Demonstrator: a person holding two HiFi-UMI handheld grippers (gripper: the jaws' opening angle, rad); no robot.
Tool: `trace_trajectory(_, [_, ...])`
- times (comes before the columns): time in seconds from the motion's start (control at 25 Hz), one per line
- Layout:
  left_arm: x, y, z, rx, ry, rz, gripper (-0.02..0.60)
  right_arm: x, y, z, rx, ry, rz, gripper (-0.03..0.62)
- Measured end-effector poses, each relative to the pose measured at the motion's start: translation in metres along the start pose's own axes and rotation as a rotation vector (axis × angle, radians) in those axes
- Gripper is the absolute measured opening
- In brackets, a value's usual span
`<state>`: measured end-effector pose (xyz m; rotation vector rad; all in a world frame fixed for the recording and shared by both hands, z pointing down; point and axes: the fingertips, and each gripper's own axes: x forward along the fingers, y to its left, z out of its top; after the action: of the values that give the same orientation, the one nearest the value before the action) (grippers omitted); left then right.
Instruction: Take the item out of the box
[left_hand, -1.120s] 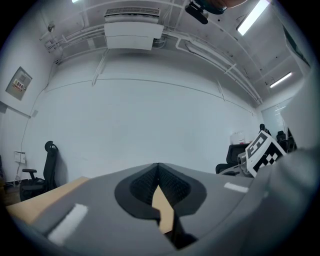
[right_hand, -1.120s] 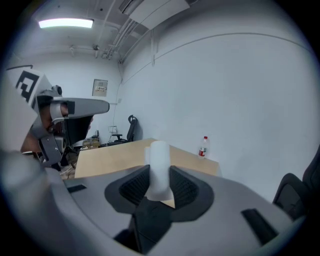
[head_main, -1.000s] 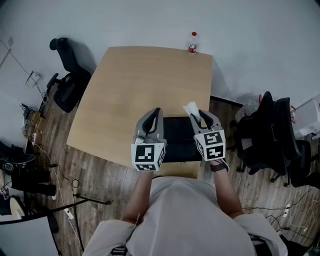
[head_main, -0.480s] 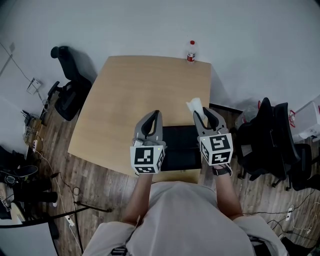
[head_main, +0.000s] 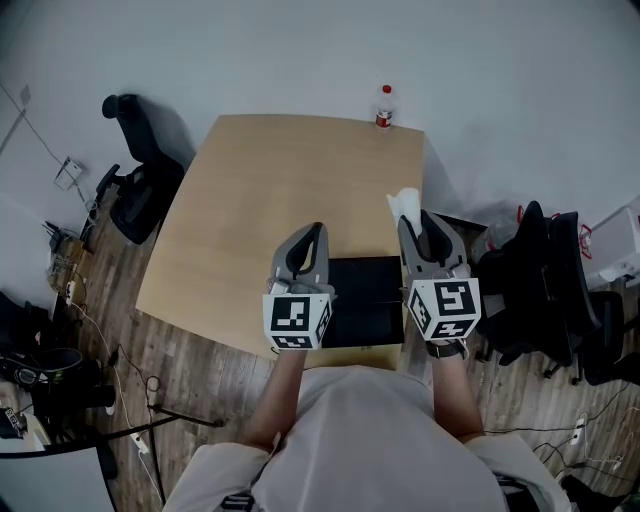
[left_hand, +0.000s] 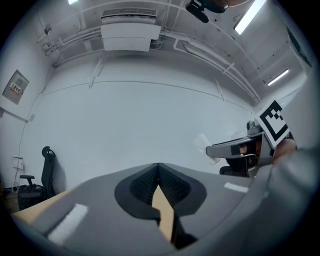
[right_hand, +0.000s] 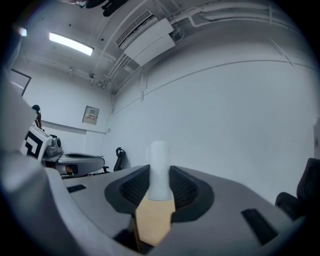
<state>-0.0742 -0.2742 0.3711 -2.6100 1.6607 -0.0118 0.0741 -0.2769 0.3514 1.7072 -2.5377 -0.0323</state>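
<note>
- The white item (head_main: 405, 204) is clamped at its lower end in the right gripper (head_main: 414, 222). Its long axis runs along the jaws, pointing away from the person.
- The item is held outside the black box (head_main: 365, 300), past its far right corner.
- The left gripper (head_main: 308, 240) is closed on nothing at the box's left edge.
- Set-down is judged a right-side move.
</note>
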Motion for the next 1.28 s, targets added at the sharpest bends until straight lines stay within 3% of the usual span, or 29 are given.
trace_trajectory(0.2, [0.003,-0.001,-0.004,-0.004,0.011,0.001,0.009,-0.001,-0.001,0.004,-0.017,-0.031,-0.004,0.132])
trace_trajectory(0.88, [0.007,0.004,-0.002,-0.025,0.006,-0.001,0.009,0.007,0.011,-0.006,-0.042,0.007,0.021,0.13])
trace_trajectory(1.28, [0.007,0.005,-0.008,-0.032,0.021,-0.009,0.009,0.005,0.01,-0.005,-0.065,0.014,-0.007,0.13])
